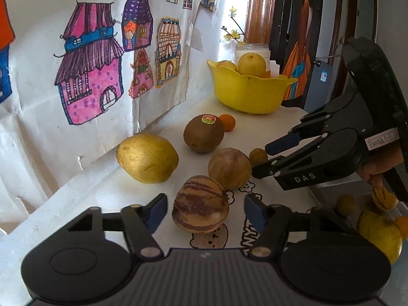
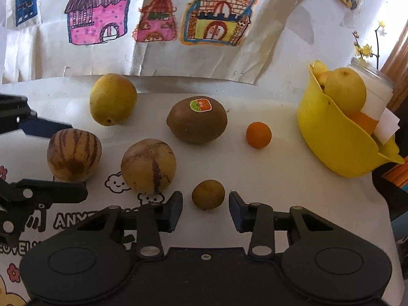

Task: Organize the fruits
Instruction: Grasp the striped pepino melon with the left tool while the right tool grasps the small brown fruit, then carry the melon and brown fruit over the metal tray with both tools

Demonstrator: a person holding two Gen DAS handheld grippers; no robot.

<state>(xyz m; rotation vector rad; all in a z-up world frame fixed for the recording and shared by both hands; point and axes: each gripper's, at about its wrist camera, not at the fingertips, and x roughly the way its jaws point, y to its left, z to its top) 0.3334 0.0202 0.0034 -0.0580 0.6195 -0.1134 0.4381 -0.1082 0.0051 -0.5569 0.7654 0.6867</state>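
Observation:
Several fruits lie on a white table. My left gripper (image 1: 205, 210) is open around a striped melon (image 1: 200, 208), its pads a little apart from it; that melon also shows in the right wrist view (image 2: 74, 155). My right gripper (image 2: 206, 207) is open around a small brown-green fruit (image 2: 208, 194), also seen in the left wrist view (image 1: 258, 156). A second pale melon (image 2: 148, 165), a kiwi with a sticker (image 2: 196, 119), a yellow pear (image 2: 113, 99) and a small orange (image 2: 258, 134) lie nearby. A yellow basket (image 2: 334, 140) at the right holds a pear and other fruit.
Children's house drawings hang on the wall (image 2: 163, 20) behind the table. A white jar with flower twigs (image 2: 372, 81) stands behind the basket. The table's right edge (image 1: 313, 196) drops to a lower surface with more fruit (image 1: 380, 232).

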